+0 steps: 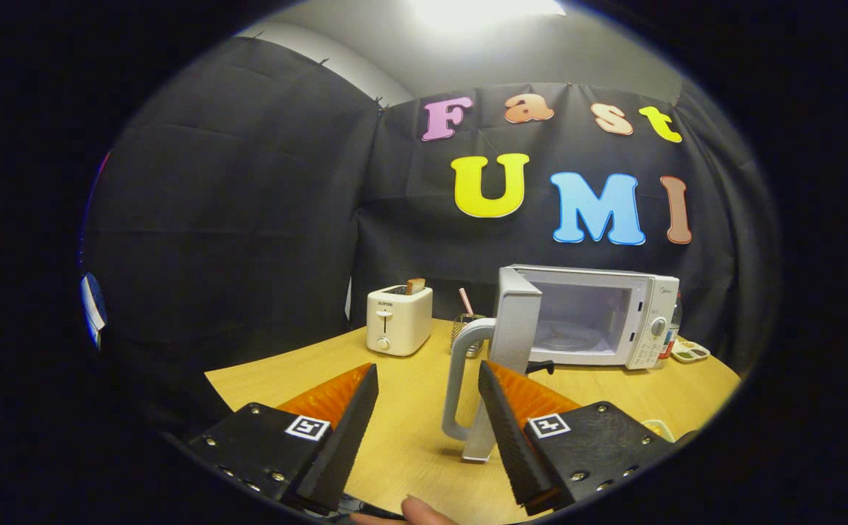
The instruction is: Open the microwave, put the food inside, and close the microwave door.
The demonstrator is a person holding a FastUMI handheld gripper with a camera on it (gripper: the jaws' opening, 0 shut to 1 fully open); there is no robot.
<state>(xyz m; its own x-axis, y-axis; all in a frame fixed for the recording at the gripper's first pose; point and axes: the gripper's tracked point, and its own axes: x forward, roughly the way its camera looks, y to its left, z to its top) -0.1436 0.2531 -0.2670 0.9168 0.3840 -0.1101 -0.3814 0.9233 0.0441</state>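
**Microwave door swung open toward the gripper, fingers spread beside its handle**

On the wooden table point(409, 437), furthest left, stands a white toaster point(398, 319) with a slice of toast point(415, 285) poking up from its slot. Just right of it sits a small wire holder point(467, 332) with a pink stick point(465, 300) leaning out of it.

Next comes the microwave door point(515, 328), swung wide open on its left hinge so that it stands edge-on and reaches out toward the gripper. Its long axis is upright, and its curved grey handle point(458, 379) runs top to bottom along the free edge. The white microwave point(591, 317) sits beyond it against the booth wall, long axis left to right, its open cavity facing forward and its control knobs point(657, 327) on the right side. Past its right end lies a small tray point(690, 351) with coloured bits.

The gripper point(427, 397) is level, pointing at the microwave. Its fingers are wide apart and clamp nothing; the handle and the door's lower edge lie just ahead of the right finger. A fingertip point(424, 510) of the person shows under the gripper.
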